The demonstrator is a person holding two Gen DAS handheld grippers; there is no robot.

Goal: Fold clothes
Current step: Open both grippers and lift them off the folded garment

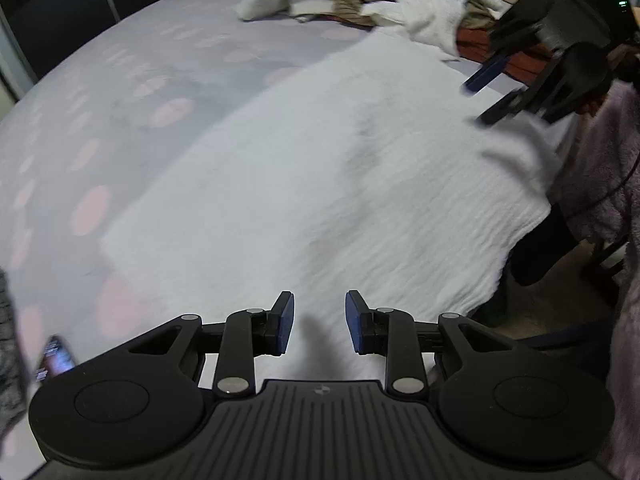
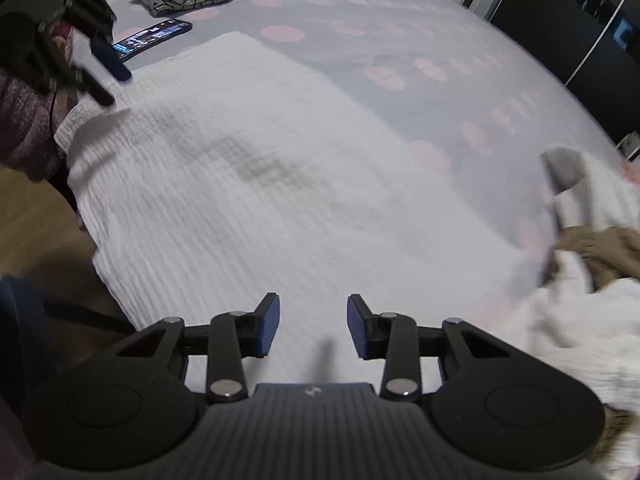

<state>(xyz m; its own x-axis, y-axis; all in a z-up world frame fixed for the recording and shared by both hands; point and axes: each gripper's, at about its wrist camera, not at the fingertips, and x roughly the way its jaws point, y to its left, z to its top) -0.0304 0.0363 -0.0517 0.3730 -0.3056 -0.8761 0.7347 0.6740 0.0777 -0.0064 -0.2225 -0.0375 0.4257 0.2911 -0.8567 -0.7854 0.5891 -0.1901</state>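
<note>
A: Where is the white textured garment (image 1: pixel 320 184) lying?
B: Flat on the dotted bed (image 1: pixel 120 92). Left claw (image 1: pixel 320 326) and right claw (image 2: pixel 312 328) are hovering above it, jaws apart, gripping nothing.

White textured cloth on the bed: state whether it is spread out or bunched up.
Spread out. The white cloth lies flat on the bed, edges straight, near edge overhanging; how many layers, cannot tell.

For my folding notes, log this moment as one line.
task: fold clothes | white textured cloth: flat on bed | left gripper: open, empty | right gripper: open, empty | unfolded pile: untouched
</note>
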